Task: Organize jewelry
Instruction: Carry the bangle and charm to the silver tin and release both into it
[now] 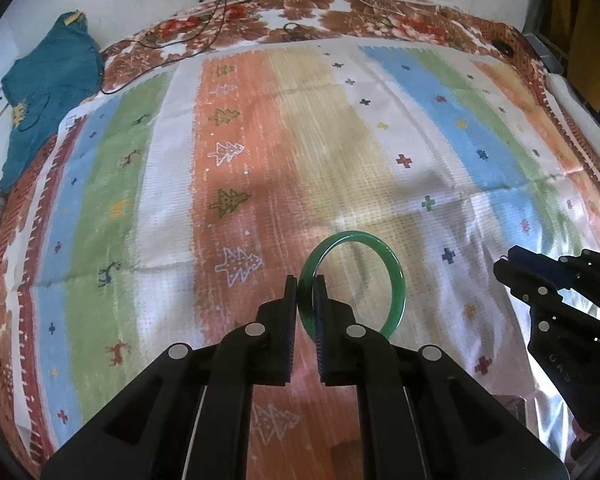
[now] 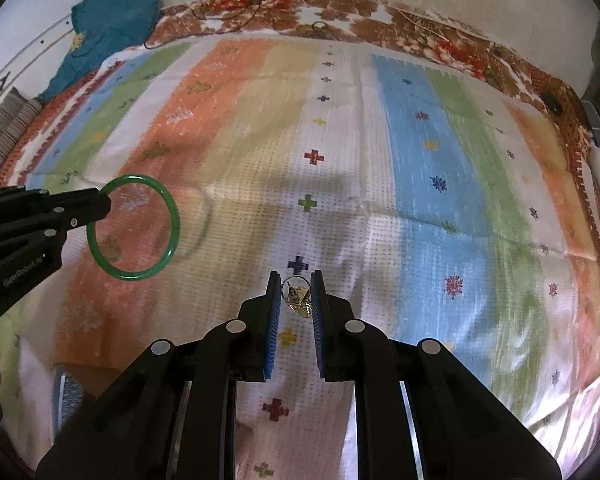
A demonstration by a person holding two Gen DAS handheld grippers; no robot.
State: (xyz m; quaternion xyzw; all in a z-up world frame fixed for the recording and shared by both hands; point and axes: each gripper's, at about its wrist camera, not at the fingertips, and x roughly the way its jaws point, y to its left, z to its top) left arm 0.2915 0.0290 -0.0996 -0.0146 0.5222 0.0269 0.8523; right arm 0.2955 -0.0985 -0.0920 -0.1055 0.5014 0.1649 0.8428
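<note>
My left gripper [image 1: 307, 286] is shut on a green bangle [image 1: 396, 276] and holds it above the striped cloth; the bangle also shows in the right wrist view [image 2: 172, 216], held by the left gripper [image 2: 107, 205]. My right gripper [image 2: 296, 286] is narrowly closed on a small gold earring with a hoop [image 2: 298, 298], above the cloth. The right gripper also shows at the right edge of the left wrist view [image 1: 508, 268].
A striped cloth [image 1: 380, 140] with small cross and tree figures covers a floral bedspread [image 1: 300, 8]. A teal garment [image 1: 48, 88] lies at the far left. Black cables [image 1: 204, 20] run along the back. A white roll [image 1: 580, 120] lies at the right edge.
</note>
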